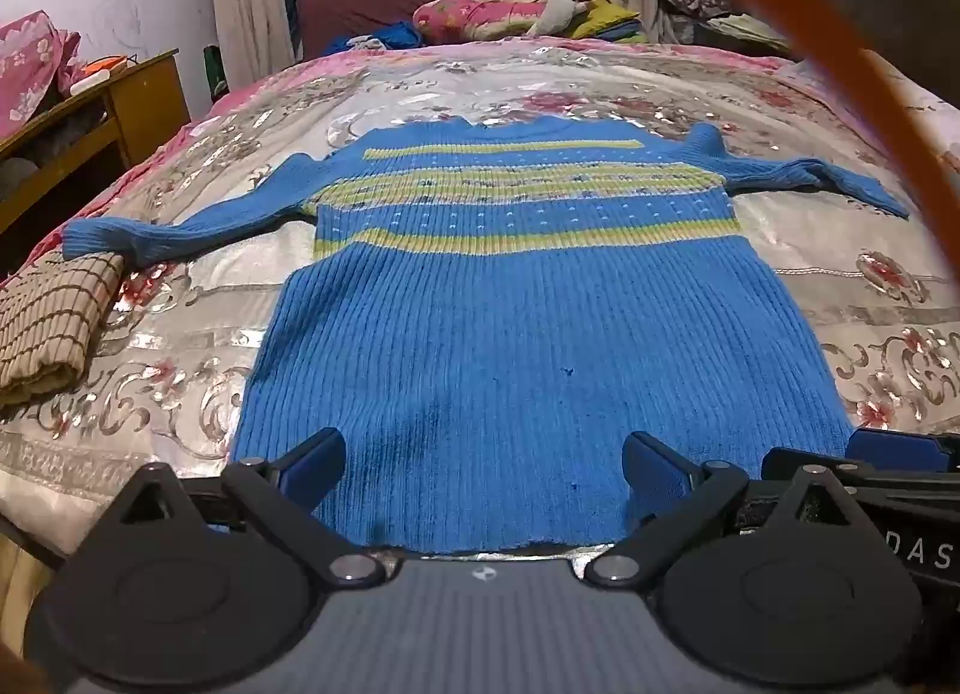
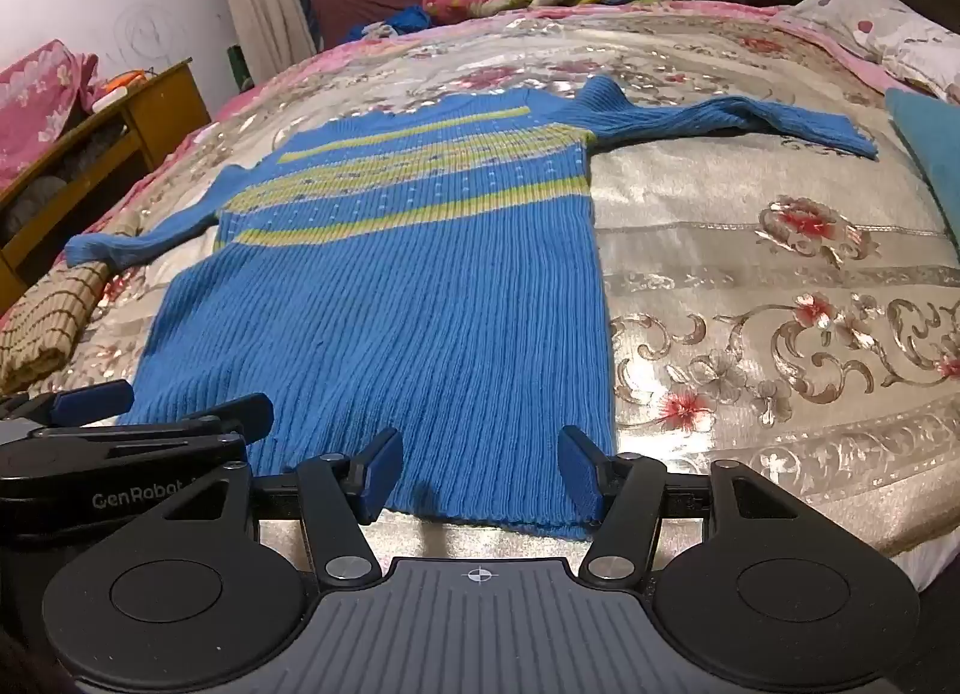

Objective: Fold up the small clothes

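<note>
A blue ribbed sweater with yellow-green stripes across the chest lies flat on the bed, sleeves spread out to both sides and hem towards me. My left gripper hovers open just above the hem, with its fingers astride the middle of the hem. My right gripper is also open, over the hem's right corner of the sweater. Nothing is pinched between either pair of pads. The two grippers sit side by side: the left gripper shows at the left of the right wrist view, the right gripper at the right of the left wrist view.
A folded beige checked cloth lies on the floral bedspread under the left sleeve's cuff. A wooden bedside table stands to the left. Pillows and piled bedding are at the far end. An orange cable crosses the left wrist view.
</note>
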Demonstrator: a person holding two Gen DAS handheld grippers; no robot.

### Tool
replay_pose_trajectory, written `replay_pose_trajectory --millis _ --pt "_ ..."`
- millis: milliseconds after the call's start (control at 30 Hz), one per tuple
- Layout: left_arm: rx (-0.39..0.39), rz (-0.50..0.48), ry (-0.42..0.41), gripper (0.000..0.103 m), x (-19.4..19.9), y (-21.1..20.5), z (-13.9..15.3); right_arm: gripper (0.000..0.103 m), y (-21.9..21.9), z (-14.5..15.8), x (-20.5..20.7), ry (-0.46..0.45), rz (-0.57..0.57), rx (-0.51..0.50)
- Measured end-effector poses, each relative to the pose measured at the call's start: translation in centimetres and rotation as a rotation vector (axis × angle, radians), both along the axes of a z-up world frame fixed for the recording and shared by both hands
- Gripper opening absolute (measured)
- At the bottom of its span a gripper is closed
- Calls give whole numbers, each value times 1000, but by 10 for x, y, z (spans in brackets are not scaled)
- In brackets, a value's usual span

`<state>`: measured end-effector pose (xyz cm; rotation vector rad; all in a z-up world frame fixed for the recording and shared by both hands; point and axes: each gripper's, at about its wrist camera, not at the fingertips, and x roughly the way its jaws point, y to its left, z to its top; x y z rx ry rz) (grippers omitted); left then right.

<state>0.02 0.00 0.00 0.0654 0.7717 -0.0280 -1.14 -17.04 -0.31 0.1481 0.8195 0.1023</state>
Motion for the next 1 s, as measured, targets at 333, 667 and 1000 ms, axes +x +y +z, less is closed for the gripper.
replay_pose_trajectory --millis 333,667,1000 --pt "0 -1 4 103 0 1 -1 59 1 0 1 4 0 -4" --pt "25 5 21 103 3 -1 -4 59 2 0 1 7 -1 -6" --pt "23 12 33 103 4 -1 -6 59 1 -3 1 10 4 -13"
